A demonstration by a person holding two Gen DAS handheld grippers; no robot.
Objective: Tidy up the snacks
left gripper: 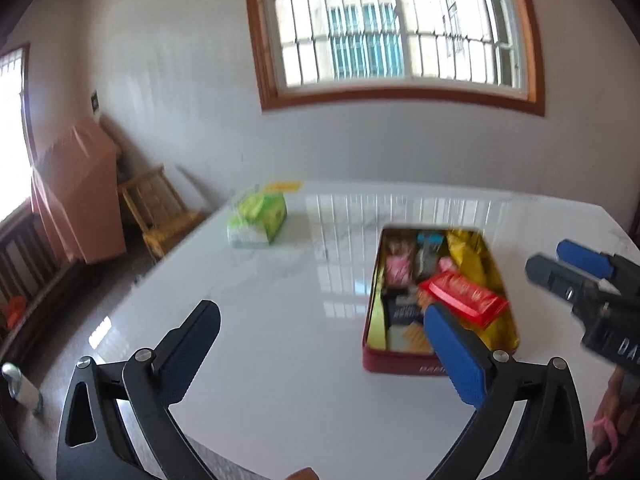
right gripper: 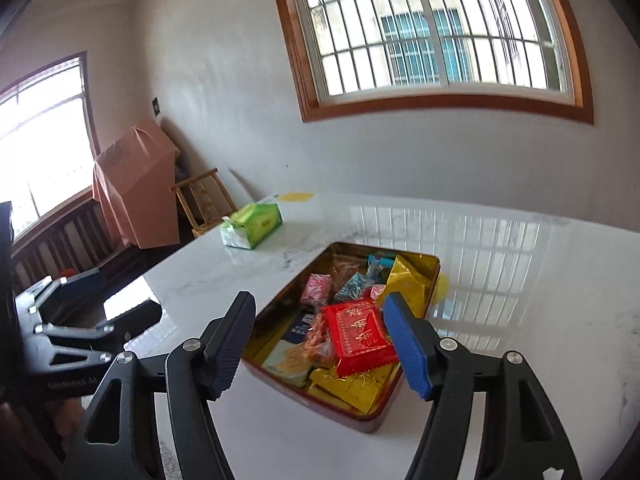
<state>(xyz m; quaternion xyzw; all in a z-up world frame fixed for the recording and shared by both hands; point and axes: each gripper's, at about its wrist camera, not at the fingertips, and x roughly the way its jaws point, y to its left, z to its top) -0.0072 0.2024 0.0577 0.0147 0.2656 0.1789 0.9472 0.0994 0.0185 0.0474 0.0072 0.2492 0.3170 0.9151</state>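
A red tin with a gold lining sits on the white marble table, right of centre. Inside lie several wrapped snacks: a red packet on top, a gold bag and pink sweets. My left gripper hangs open and wide above the table at the tin's near left corner, with nothing in it. In the right wrist view my right gripper is open above the near end of the tin. The red packet lies in the tin below it, untouched.
A green tissue pack lies at the table's far left, with a yellow slip behind it at the edge. Beyond the left edge stand a wooden chair and a pink-covered piece of furniture. A barred window fills the far wall.
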